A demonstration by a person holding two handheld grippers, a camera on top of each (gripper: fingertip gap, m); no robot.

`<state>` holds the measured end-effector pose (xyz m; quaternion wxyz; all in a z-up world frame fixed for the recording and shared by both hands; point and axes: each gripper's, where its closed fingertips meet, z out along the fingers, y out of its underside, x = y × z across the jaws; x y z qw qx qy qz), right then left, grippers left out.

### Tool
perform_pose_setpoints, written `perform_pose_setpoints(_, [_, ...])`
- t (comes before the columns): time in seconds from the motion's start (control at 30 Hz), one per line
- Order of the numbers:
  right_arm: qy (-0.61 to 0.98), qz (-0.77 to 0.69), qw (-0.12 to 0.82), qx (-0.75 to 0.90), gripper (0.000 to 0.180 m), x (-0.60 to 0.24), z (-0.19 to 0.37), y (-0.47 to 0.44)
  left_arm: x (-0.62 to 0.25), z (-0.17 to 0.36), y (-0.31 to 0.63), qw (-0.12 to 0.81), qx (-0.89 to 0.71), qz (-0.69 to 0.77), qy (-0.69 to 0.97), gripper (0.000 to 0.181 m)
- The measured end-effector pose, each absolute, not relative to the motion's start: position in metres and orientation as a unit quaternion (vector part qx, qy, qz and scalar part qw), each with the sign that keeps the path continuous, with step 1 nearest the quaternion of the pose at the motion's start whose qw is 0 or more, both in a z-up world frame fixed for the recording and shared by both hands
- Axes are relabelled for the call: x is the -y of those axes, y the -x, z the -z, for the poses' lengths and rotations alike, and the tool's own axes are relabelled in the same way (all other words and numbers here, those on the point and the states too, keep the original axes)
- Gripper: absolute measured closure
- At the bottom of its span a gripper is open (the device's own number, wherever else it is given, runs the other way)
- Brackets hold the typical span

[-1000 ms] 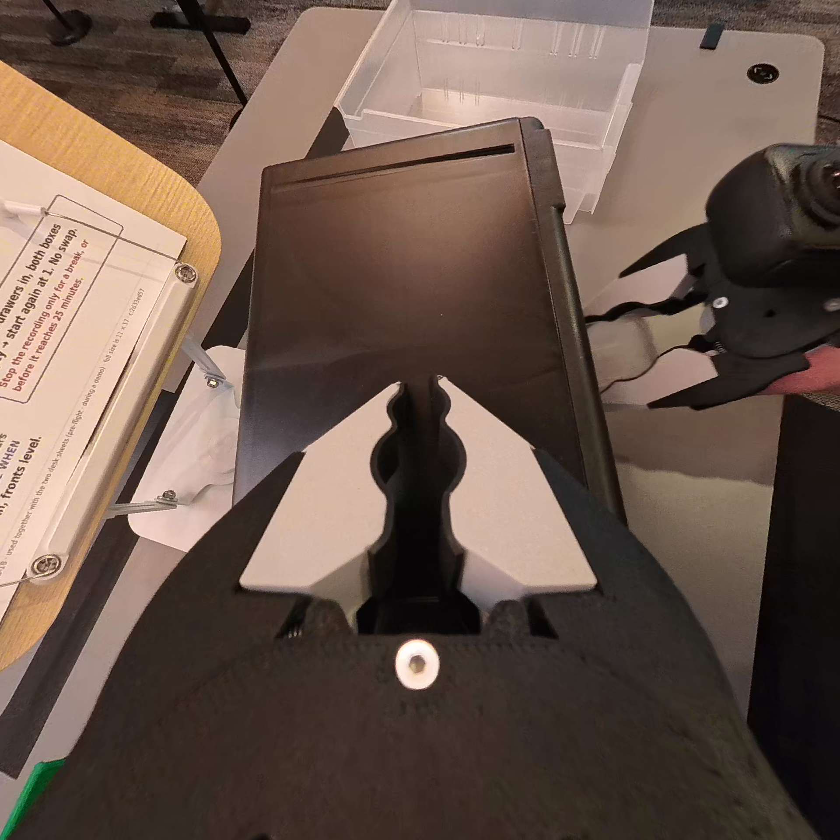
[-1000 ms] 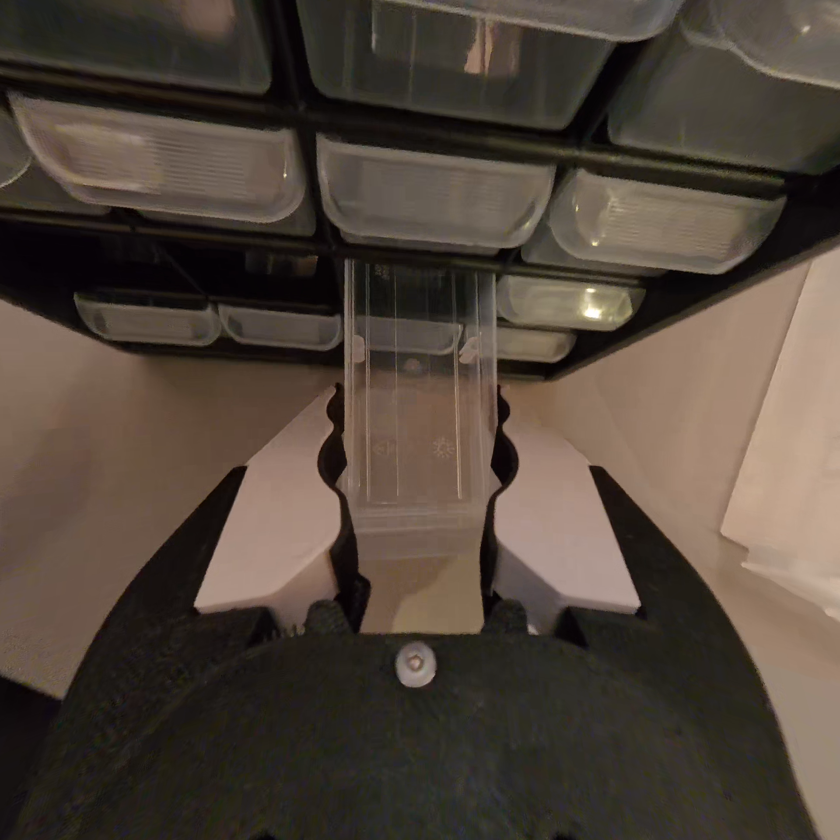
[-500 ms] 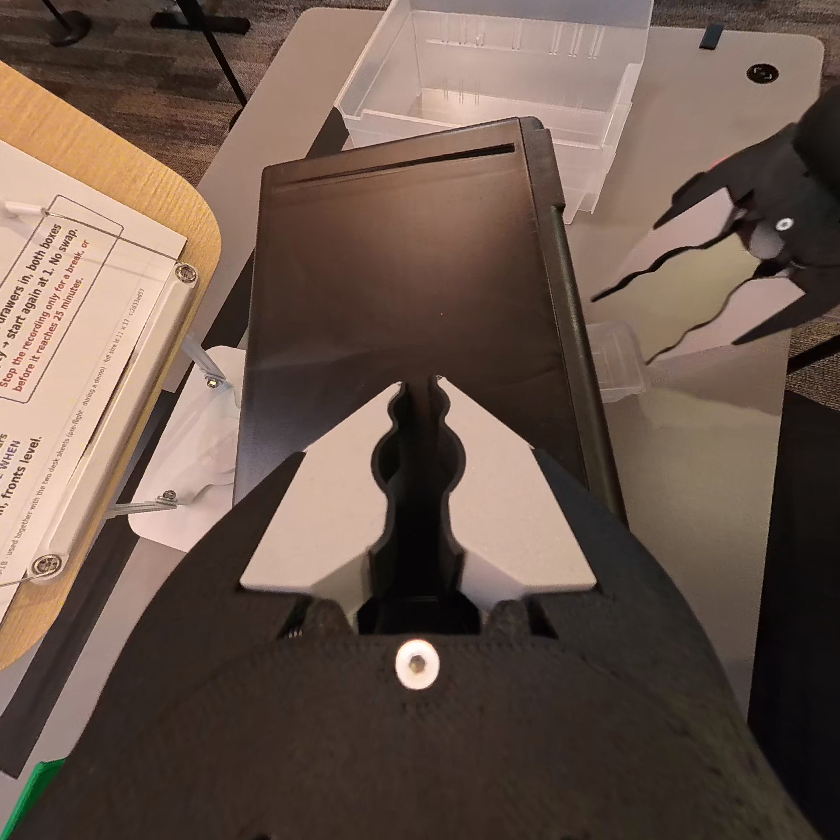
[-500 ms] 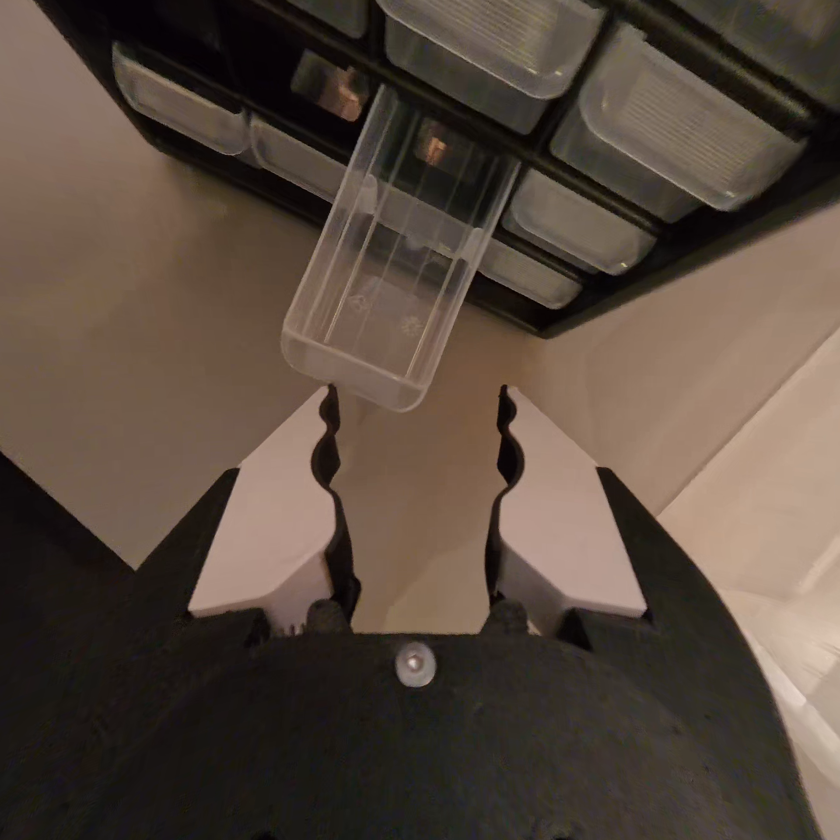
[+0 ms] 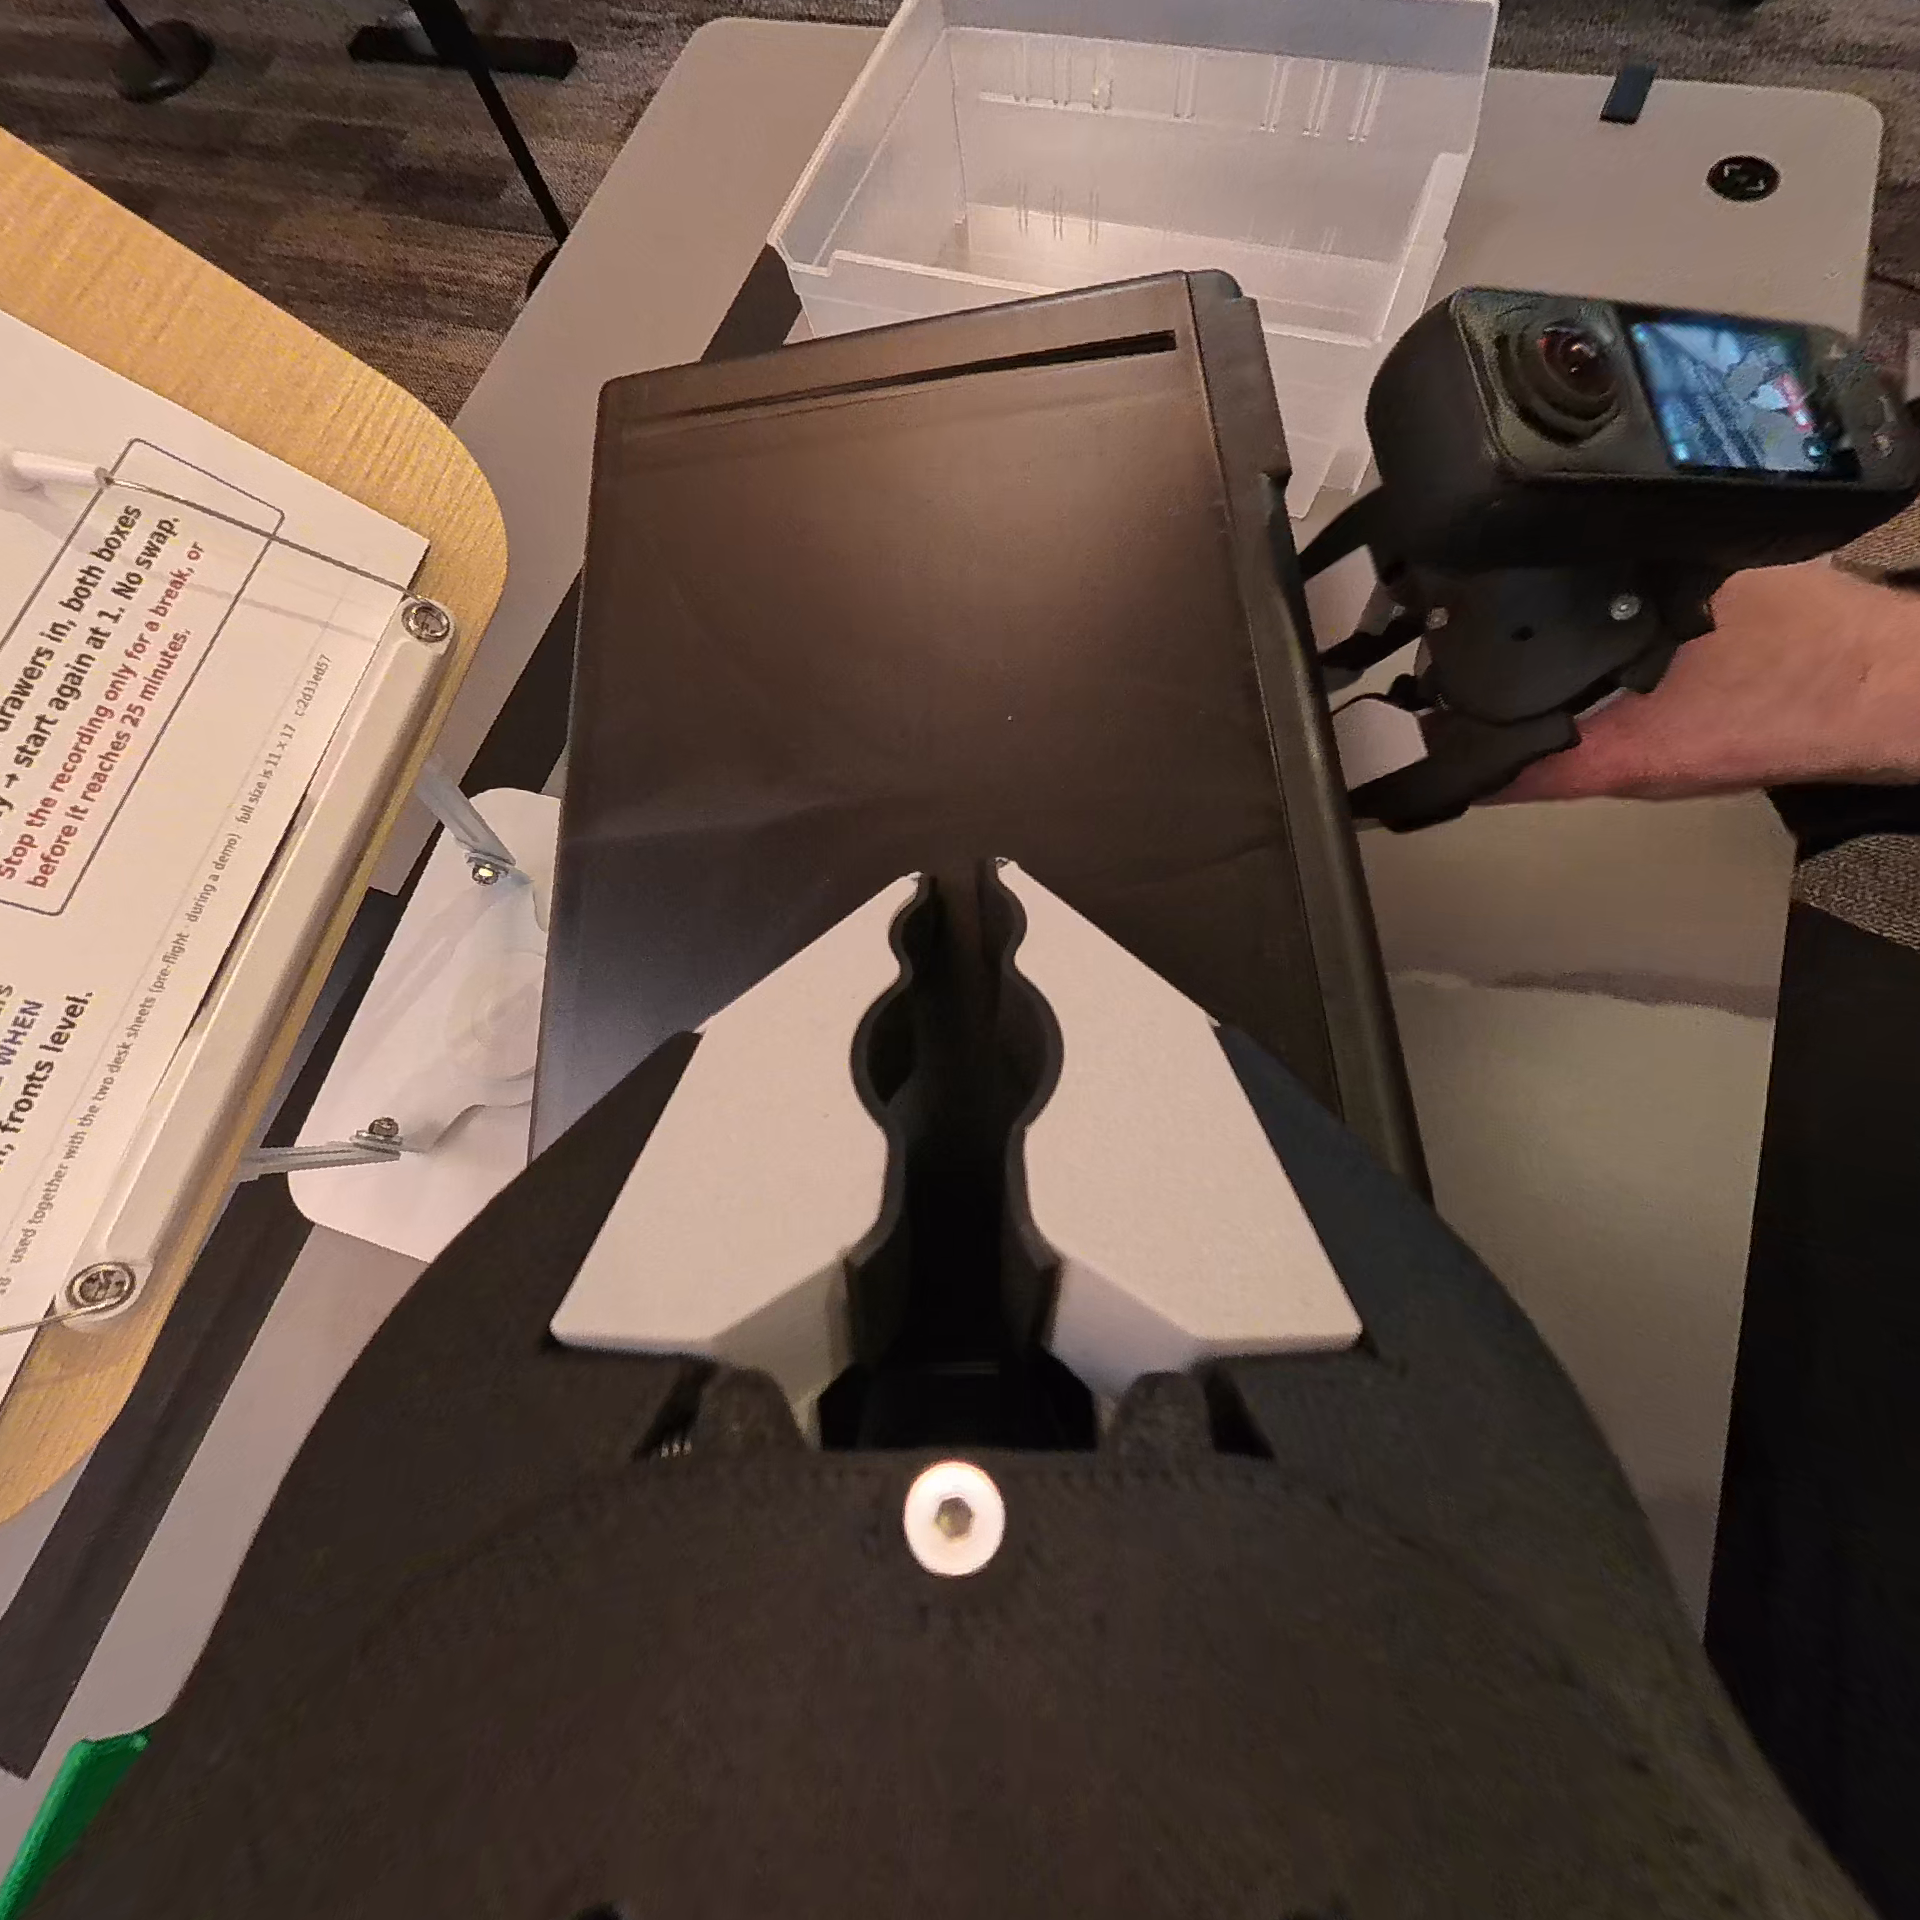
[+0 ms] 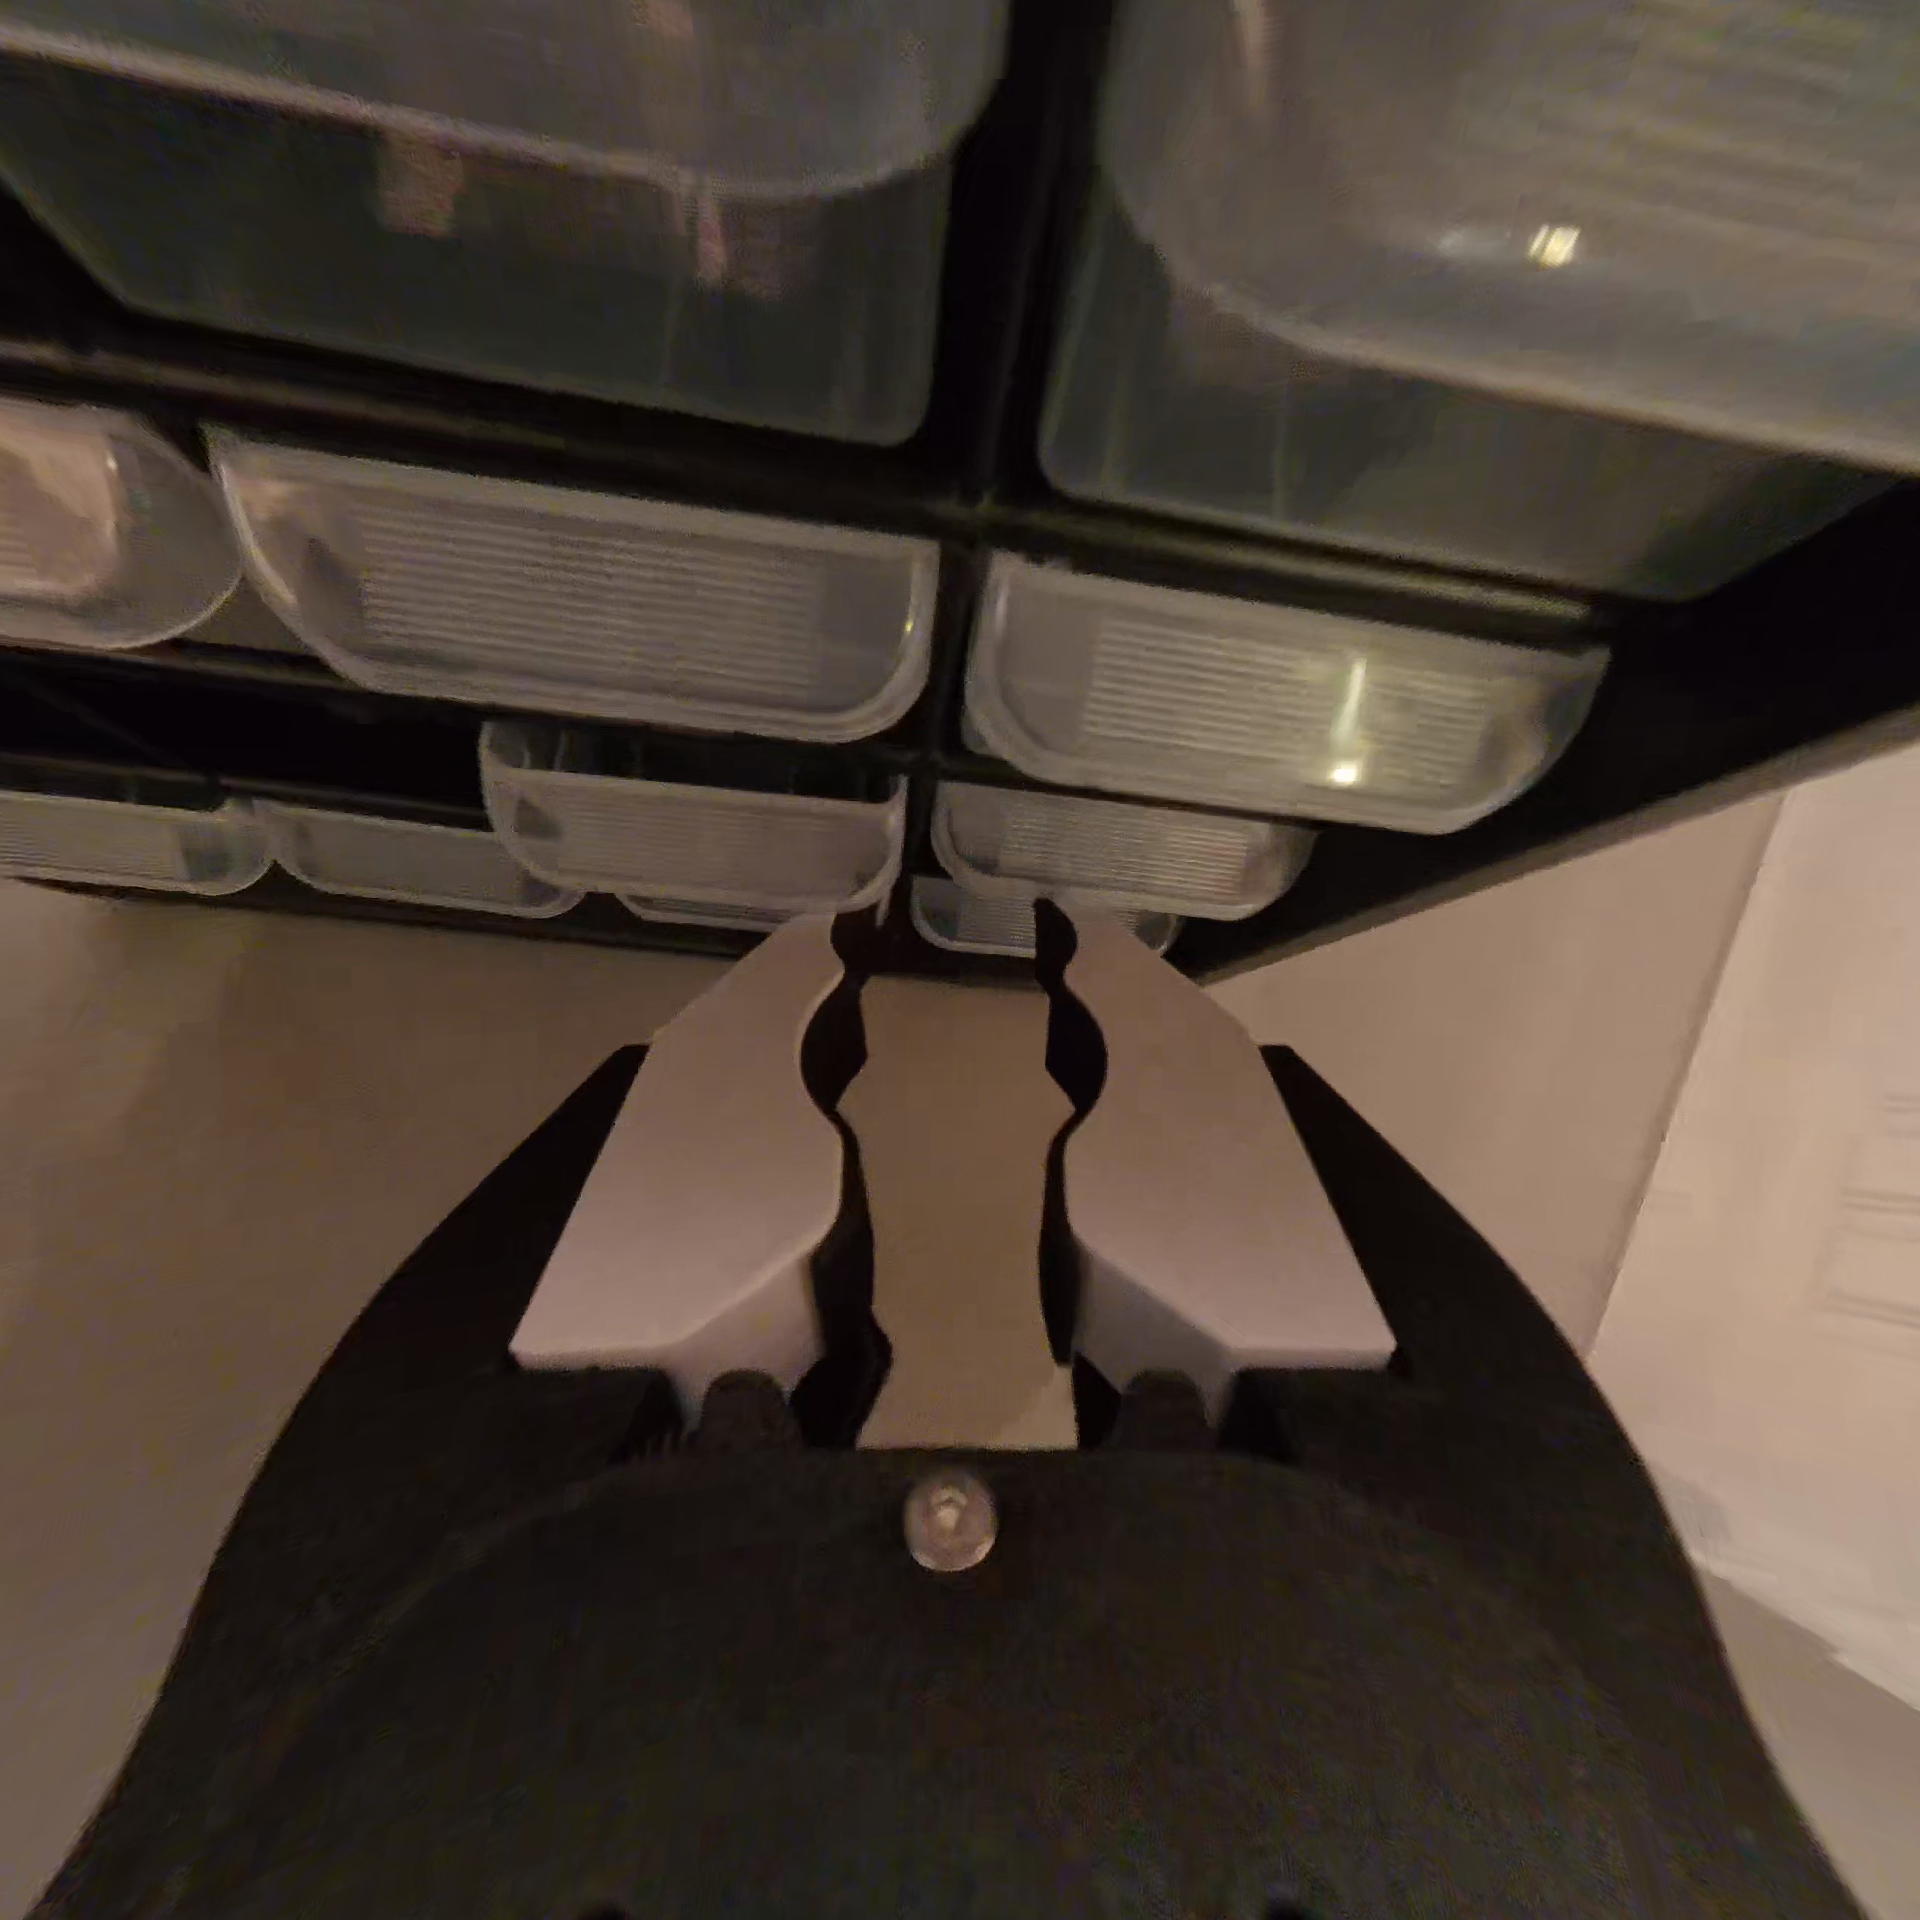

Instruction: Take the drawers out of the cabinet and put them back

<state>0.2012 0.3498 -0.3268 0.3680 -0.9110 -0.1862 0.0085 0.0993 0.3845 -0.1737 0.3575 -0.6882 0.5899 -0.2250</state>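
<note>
Two grippers: left gripper [image 5: 958,873] rests on top of the black cabinet [image 5: 914,644], fingers pressed nearly together, pinching nothing; right gripper [image 6: 940,914] faces the cabinet front, fingers spread, empty.
Drawers: clear small drawers [image 6: 582,592] fill the front rows; one in the lower row [image 6: 691,821] looks slightly proud, a dark slot to its left seems open.
Large clear drawer [image 5: 1122,156]: out, sitting on the table behind the cabinet.
Step (my read): seat the proud drawer flush.
How: left keeps pressing down to steady the cabinet; right pushes square on the drawer face, no tilt.
Surface: grey table [image 5: 1558,1143], wooden desk [image 5: 343,416] with a printed sheet [image 5: 125,727] alongside.
Room: carpet floor, warm dim light.
</note>
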Motion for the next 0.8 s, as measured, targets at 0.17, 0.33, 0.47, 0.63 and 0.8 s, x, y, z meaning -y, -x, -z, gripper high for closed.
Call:
perform_pose_setpoints(0.17, [0.911, -0.035, 0.367, 0.186, 0.145, -0.339, 0.321, -0.197, -0.385, 0.174, -0.099, 0.358, -0.588, 0.226, 0.689, 0.174])
perform_pose_setpoints(0.33, [0.908, -0.06, 0.36, 0.206, 0.159, -0.326, 0.321, -0.185, -0.385, 0.174, -0.099, 0.356, -0.59, 0.225, 0.689, 0.174])
perform_pose_setpoints(0.47, [0.897, -0.118, 0.398, 0.149, 0.169, -0.343, 0.316, -0.173, -0.385, 0.174, -0.099, 0.356, -0.591, 0.222, 0.689, 0.173])
perform_pose_setpoints(0.63, [0.894, -0.15, 0.396, 0.143, 0.163, -0.336, 0.317, -0.168, -0.386, 0.174, -0.098, 0.357, -0.591, 0.221, 0.689, 0.173])
perform_pose_setpoints(0.8, [0.887, -0.159, 0.405, 0.157, 0.162, -0.324, 0.309, -0.173, -0.39, 0.165, -0.086, 0.394, -0.588, 0.214, 0.673, 0.151])
